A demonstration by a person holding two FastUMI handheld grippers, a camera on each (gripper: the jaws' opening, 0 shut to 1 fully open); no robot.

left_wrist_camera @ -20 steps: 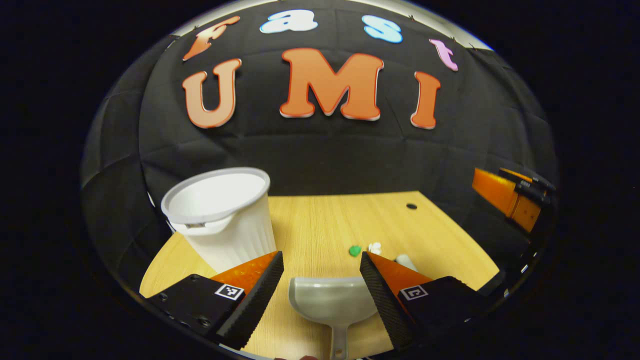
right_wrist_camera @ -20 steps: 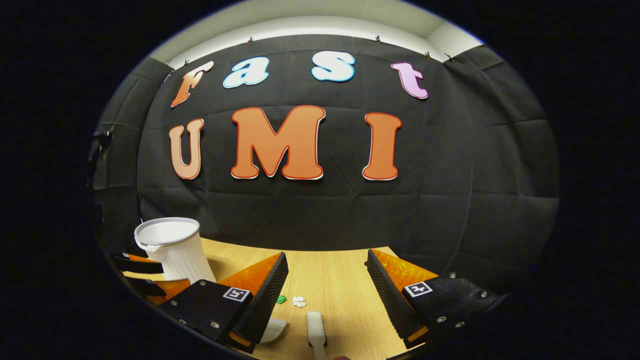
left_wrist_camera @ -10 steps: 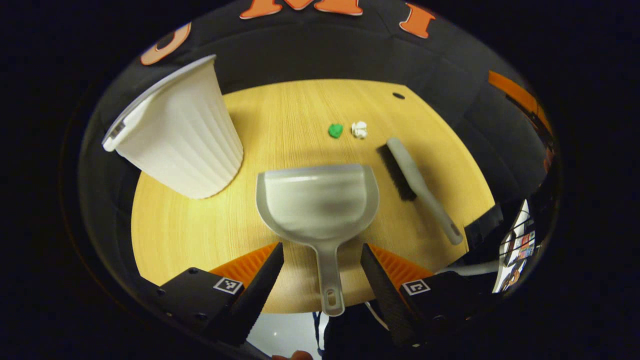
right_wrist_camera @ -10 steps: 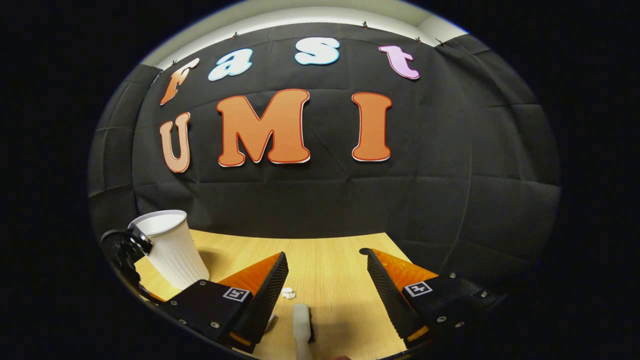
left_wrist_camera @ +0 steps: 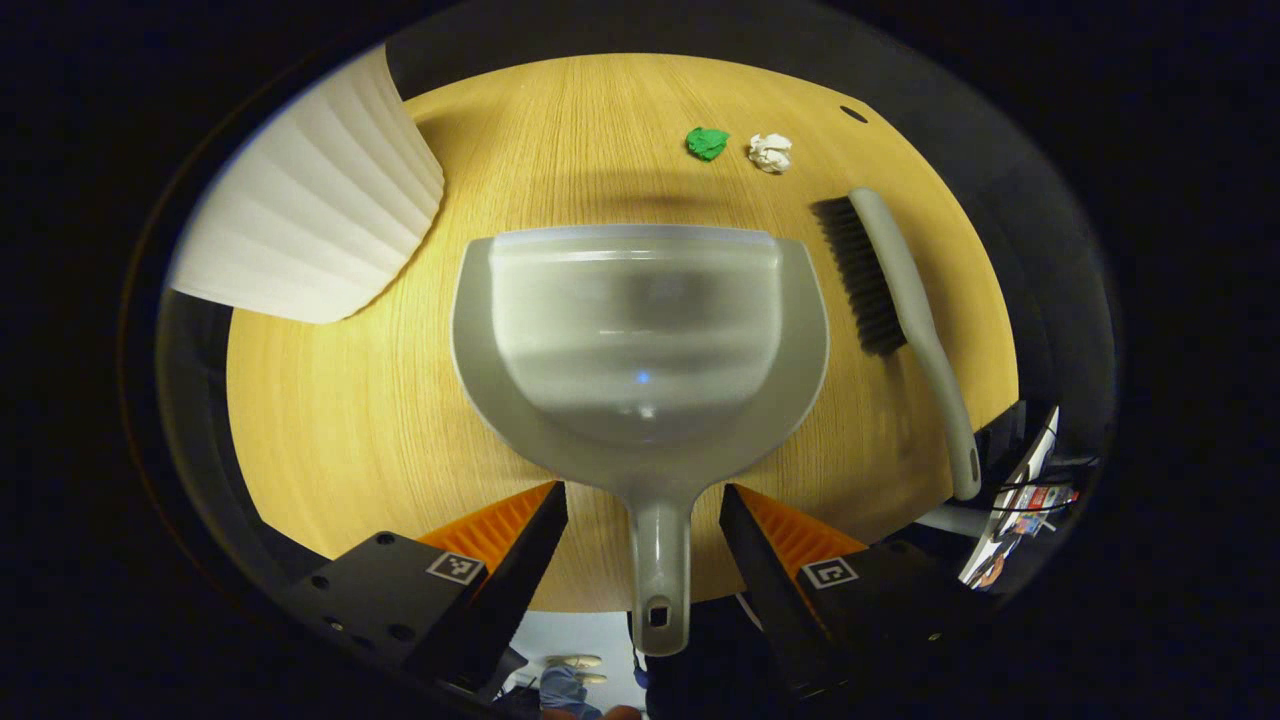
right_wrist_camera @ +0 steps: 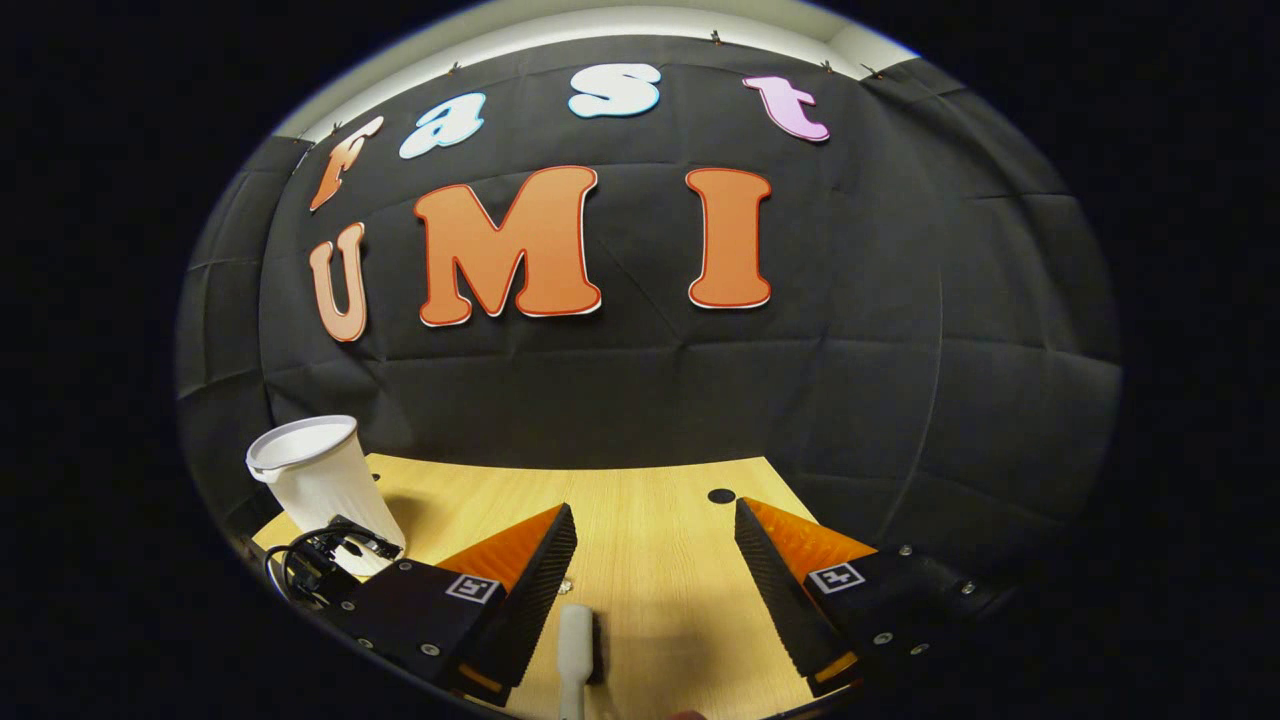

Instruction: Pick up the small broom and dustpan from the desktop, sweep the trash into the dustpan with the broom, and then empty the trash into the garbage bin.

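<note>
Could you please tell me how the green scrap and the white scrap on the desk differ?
The green scrap is bright green and rather flat and folded; the white scrap is white and crumpled into a ball. The green scrap lies nearer the garbage bin, the white scrap nearer the broom. Both are small, lie close together on the desk beyond the dustpan, and remain unswept.

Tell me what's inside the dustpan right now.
Nothing: the dustpan scoop is empty. The green scrap and white paper wad lie on the desktop beyond its front edge. Whatever is beneath the pan is covered.
</note>
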